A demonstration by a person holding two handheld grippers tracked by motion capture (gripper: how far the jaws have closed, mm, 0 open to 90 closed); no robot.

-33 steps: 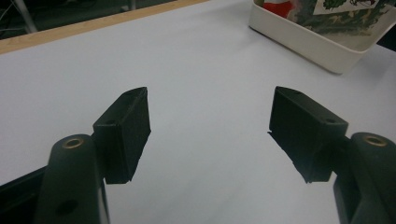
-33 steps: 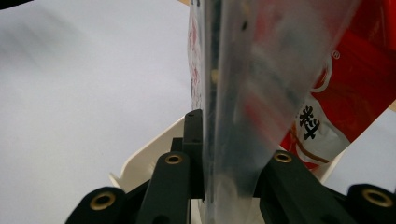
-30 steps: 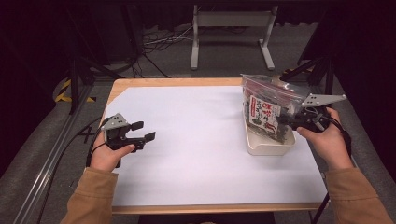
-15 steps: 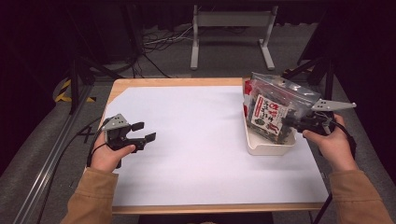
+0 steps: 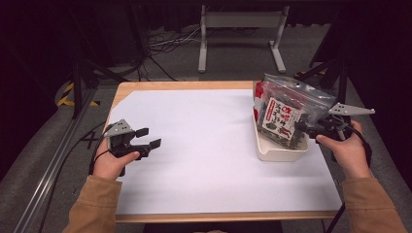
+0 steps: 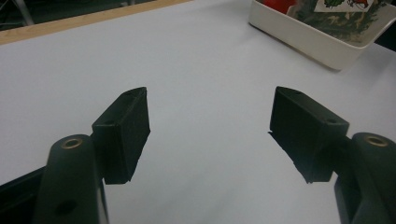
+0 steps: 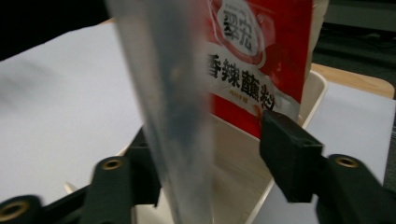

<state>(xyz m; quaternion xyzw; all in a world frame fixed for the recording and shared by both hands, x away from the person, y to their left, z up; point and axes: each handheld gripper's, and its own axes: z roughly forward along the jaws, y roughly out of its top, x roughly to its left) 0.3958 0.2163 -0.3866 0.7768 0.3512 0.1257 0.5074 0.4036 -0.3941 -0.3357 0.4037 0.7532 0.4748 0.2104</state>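
A lab or recording studio: black curtains close off the top of the frame, loose cables lie on grey carpet at upper centre, a metal stand sits behind the desk, and hazard tape marks the floor at left.

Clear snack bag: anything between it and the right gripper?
Nothing visible. The right gripper is open and its jaws have just been opening; the clear snack bag stands between them, leaning in the white tray in front of a red packet.
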